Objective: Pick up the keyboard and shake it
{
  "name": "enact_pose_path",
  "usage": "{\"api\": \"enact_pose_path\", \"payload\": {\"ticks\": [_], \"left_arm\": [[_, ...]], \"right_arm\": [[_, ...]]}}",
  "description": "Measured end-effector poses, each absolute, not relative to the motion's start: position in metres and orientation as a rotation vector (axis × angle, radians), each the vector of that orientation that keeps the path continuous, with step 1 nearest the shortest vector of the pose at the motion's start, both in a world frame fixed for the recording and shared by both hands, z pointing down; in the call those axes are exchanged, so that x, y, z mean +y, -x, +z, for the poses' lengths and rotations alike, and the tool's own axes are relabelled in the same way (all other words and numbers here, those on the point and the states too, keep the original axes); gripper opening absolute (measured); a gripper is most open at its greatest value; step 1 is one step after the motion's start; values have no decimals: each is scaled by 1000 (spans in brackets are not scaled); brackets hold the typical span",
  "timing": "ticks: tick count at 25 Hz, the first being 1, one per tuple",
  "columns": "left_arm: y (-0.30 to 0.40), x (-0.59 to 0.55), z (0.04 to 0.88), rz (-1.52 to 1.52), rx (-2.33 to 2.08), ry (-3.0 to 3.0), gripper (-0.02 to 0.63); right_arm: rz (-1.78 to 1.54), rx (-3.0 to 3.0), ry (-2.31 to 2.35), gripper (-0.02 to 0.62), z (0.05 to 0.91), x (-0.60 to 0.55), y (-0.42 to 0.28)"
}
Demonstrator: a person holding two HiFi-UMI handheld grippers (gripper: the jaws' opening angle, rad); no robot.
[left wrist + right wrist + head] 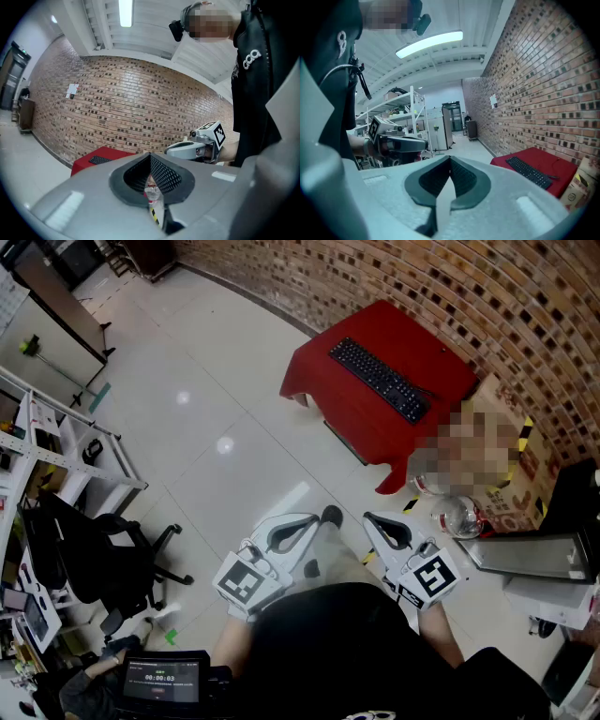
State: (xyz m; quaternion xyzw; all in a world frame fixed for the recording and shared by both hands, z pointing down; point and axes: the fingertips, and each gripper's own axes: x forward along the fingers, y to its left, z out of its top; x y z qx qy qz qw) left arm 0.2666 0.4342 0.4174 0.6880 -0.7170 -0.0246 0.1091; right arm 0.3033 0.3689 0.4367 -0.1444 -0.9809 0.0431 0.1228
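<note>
Bright, even light falls from ceiling tubes [125, 11]. Glare spots dot the glossy floor [202, 484]. Gripper views warp toward dark corners.

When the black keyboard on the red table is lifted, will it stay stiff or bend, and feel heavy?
The keyboard is long, thin and flat, so it probably stays stiff and feels light; gripped at one end it may tilt. The red cloth under it might shift if it is dragged. A thin cable seems to leave one end and could tug.
</note>
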Motion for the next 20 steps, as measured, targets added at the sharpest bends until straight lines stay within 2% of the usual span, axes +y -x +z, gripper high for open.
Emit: {"api": "enact_pose_path", "payload": {"ticks": [10, 20], "left_arm": [[-157, 362, 404, 17, -2142, -1986, 15], [-112, 297, 412, 64, -2090, -1975, 15]], "right_arm": [[176, -2895, 433, -8, 428, 280, -195], [247, -2858, 404, -8, 444, 212, -157]]}}
